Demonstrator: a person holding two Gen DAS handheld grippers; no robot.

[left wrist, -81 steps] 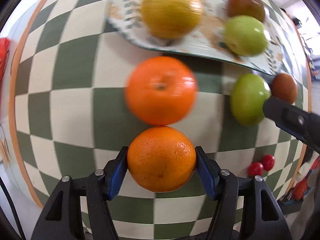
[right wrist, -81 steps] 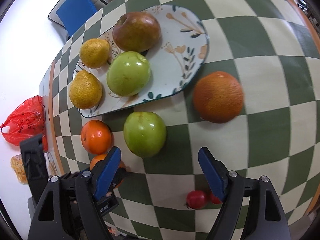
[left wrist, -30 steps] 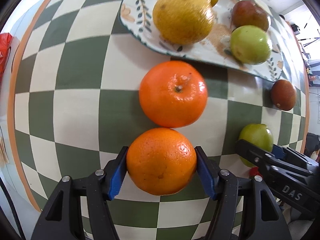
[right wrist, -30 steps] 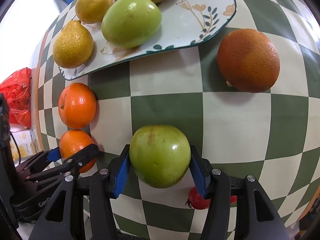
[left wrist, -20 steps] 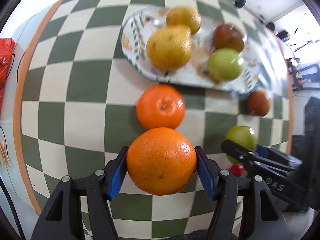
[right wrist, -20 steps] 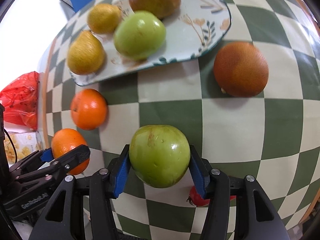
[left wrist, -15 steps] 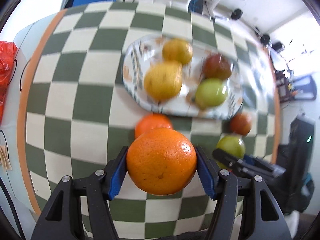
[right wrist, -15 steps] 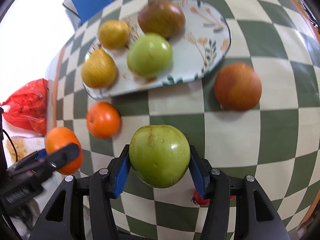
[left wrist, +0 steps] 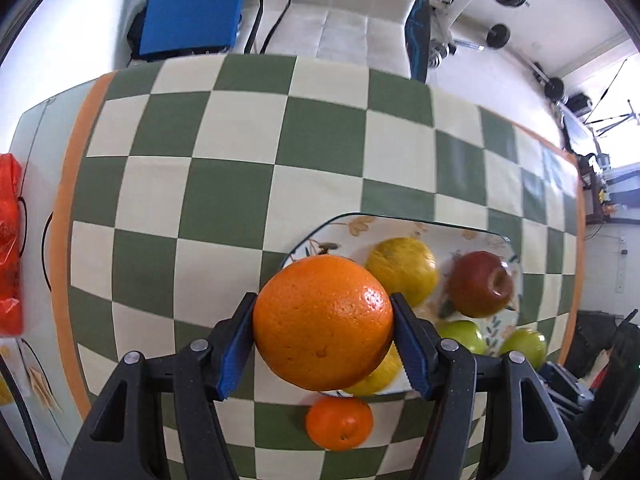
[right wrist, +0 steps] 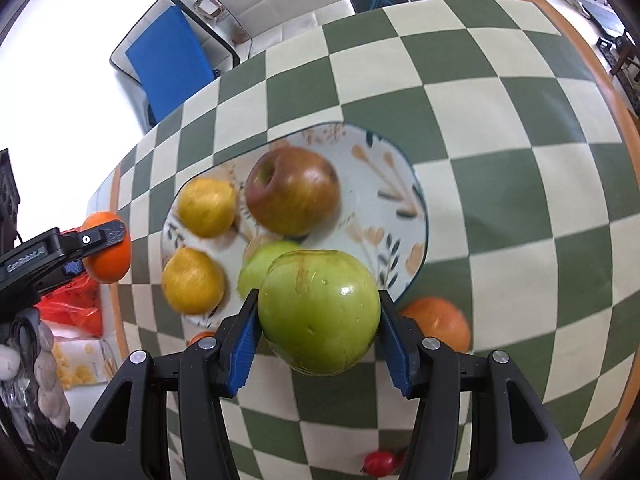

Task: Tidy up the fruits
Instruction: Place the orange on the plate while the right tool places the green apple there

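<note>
Fingers of the left gripper: clamped from both sides on a big orange, held clear above the table. Fingers of the right gripper: clamped the same way on a green apple, also off the table.

Goal for both, most likely: the patterned plate. Already on it: two yellow fruits, a red apple and a second green apple. Not yet on it: a small orange just off the near rim, a large dark orange by the right corner, and a cherry tomato near the table's front edge.

Relation that matters: plate ahead of and below both sets of fingers. From the left wrist view, orange over the plate's left corner, with most of the plate off to the right. From the right wrist view, though, the left gripper sits left of the plate's left end, towards the table's left edge, so probably a reach rightwards needed there. Right gripper judged nearer: held apple overlapping the near rim, just in front of the resting green apple.

Bare room on the plate: mainly the right part, beyond and right of the red apple. Left end crowded by the yellow fruits.

Likely next for the right side: forward and slightly right, then down onto that bare patch. Risk: round fruit rolling into its neighbours or off the shallow rim on release.
</note>
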